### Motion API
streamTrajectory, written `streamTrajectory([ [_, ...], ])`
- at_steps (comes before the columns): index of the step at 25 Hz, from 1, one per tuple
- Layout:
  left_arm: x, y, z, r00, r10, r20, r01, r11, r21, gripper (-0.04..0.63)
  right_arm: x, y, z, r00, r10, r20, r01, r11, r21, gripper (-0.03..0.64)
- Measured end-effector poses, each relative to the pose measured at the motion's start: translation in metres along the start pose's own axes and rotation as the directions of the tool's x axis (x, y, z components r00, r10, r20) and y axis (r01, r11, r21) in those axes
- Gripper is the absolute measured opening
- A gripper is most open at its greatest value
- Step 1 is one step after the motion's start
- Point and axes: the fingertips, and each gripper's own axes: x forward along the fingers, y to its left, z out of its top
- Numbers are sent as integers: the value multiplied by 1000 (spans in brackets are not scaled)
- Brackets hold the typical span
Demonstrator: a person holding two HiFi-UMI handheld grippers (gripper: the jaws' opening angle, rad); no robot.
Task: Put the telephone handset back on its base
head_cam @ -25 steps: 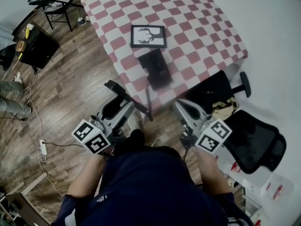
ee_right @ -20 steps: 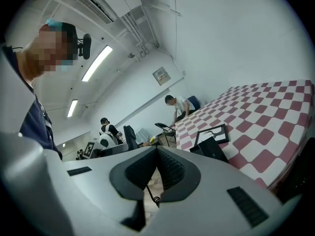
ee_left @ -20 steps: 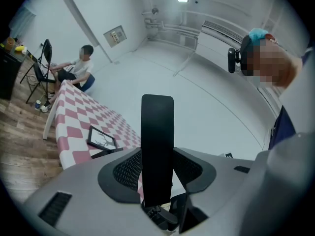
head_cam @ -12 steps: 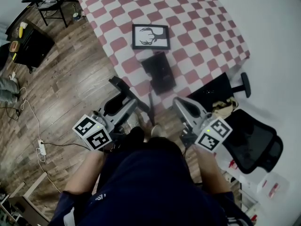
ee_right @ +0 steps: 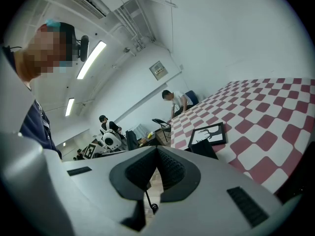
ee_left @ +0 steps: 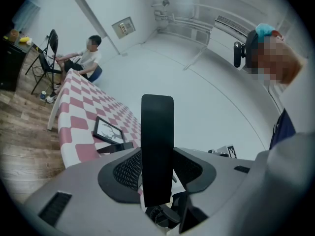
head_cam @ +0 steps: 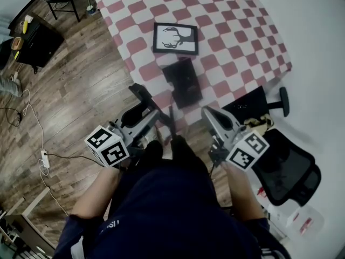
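Left gripper view: left gripper (ee_left: 157, 170) pinches the handset (ee_left: 157, 132) upright; base (head_cam: 183, 82) ahead on table (head_cam: 232, 31); right gripper (ee_right: 156, 167) pressed together.

The head view looks steeply down on the left gripper (head_cam: 153, 117) and right gripper (head_cam: 209, 115); each gripper view faces forward, low, toward the table (head_cam: 232, 31) ahead, shared by all.

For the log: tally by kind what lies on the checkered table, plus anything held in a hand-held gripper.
telephone base: 1, on the table
framed deer picture: 1, on the table
telephone handset: 1, clamped in the left hand-held gripper
Total: 3
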Motion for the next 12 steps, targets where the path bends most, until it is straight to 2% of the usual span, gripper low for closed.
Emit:
streamTrajectory([
  [12, 41, 11, -29, 989, 148, 6, -148, 989, -24, 215, -7, -53, -1, 992, 104, -70, -101, 994, 35, 15],
])
